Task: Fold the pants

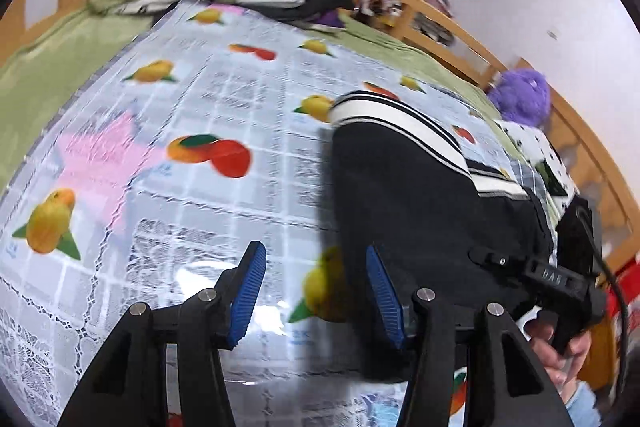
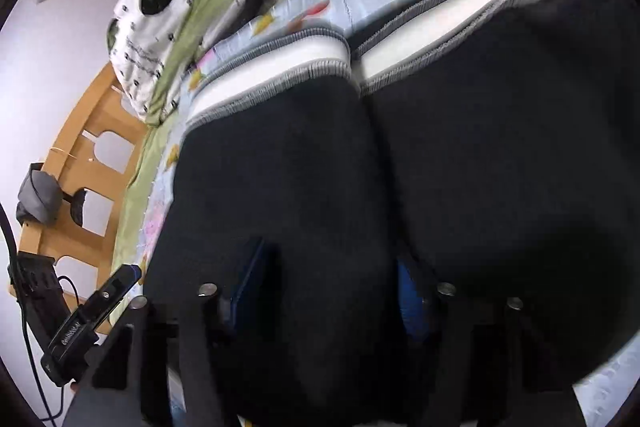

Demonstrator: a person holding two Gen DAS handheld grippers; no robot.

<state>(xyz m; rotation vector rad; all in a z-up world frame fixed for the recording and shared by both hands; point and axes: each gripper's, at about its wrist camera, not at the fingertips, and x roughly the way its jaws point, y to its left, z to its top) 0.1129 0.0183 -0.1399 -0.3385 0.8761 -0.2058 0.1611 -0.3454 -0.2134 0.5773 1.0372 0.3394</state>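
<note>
Pants (image 2: 460,155), black with striped white cuffs, lie on the fruit-print tablecloth (image 1: 200,107); soft and floppy, I reckon, best taken by a folded edge. My left gripper (image 1: 316,291) hangs spread and empty beside them; my right gripper (image 2: 328,291) sits spread on the cloth, pinching nothing I can see.

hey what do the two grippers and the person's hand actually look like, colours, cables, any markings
The left gripper has black angular arms with silver pivot bolts and ribbed blue finger pads. The right gripper matches: black frame, silver bolts, blue pads. Its black handle carries raised lettering and a black cable. The bare hand shows a light blue cuff.
</note>
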